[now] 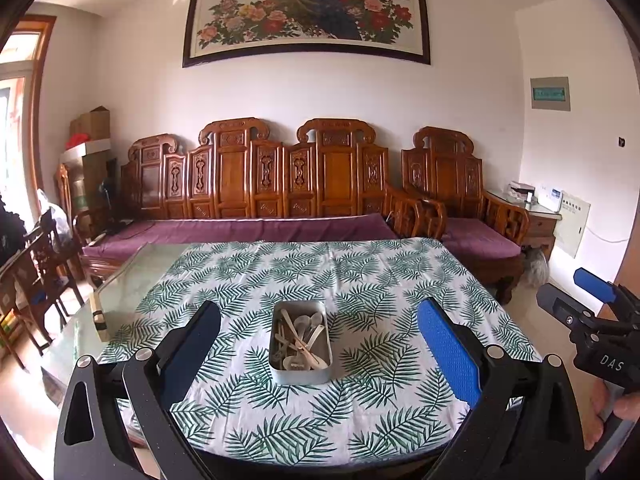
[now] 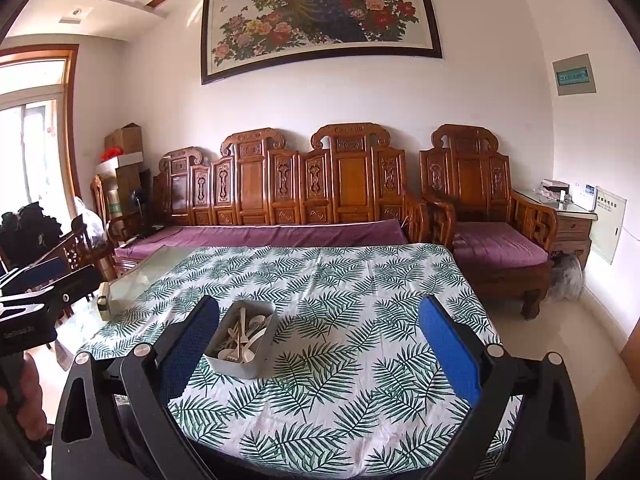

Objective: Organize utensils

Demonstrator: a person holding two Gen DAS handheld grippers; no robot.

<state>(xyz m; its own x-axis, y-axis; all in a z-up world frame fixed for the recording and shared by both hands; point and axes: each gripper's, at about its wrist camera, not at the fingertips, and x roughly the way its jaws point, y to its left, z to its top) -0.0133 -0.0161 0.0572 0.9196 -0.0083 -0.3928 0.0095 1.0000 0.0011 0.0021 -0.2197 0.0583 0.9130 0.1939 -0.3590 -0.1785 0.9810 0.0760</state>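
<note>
On the counter [image 2: 340, 280], under a leaf-print cloth, a grey metal tin [image 2: 256, 362] of pale spoons [image 2: 244, 336] sits toward the near left corner. The right tool [image 2: 320, 344] hovers spread wide, its left finger beside the tin.

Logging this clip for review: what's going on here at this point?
A person holds a gripper in each hand above a table with a leaf-print cloth. A metal tin full of pale spoons and forks sits mid-table, untouched. The left gripper and right gripper both hover with jaws wide open and empty; the tin lies straight ahead of the left one. No utensil has been picked up yet.
</note>
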